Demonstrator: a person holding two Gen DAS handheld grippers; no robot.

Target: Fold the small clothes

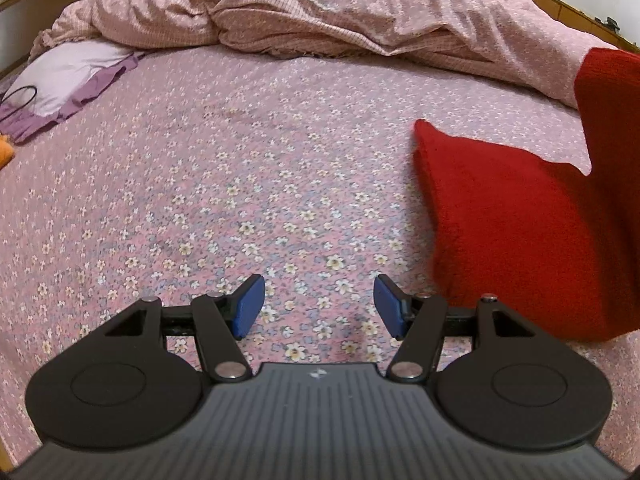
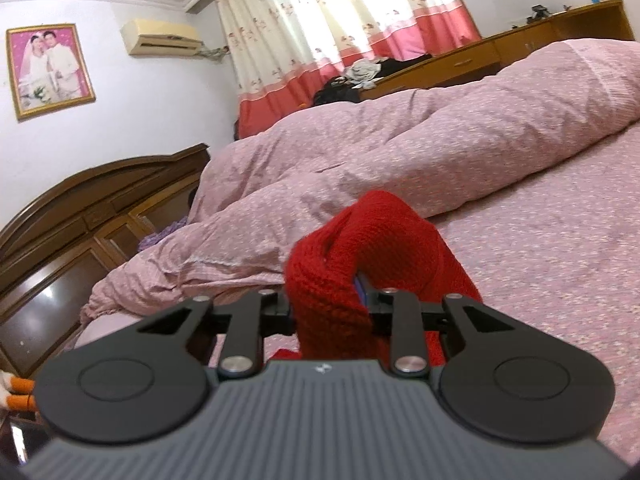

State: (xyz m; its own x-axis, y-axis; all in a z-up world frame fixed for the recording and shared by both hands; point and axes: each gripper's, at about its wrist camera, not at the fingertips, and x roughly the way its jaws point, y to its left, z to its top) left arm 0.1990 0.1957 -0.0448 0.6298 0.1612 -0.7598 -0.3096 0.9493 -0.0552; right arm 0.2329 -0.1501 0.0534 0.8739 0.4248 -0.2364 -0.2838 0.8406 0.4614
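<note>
The right gripper point(image 2: 328, 306) pinches a bunched fold of the red knit garment point(image 2: 360, 248), lifting that part off the floral bedsheet point(image 1: 248, 184); the rest trails onto the sheet. The left gripper point(image 1: 319, 306) hovers beside it, fingers spread, holding nothing. No neat fold shows, so most of the folding looks still to do, judging by the crumpled cloth

Ahead of your left gripper point(image 1: 319, 307), jaws apart, the flowered bedsheet point(image 1: 224, 184) lies bare. The red knit garment point(image 1: 520, 232) blocks its right side; the bunched quilt point(image 1: 320, 12) walls off the far edge.
</note>
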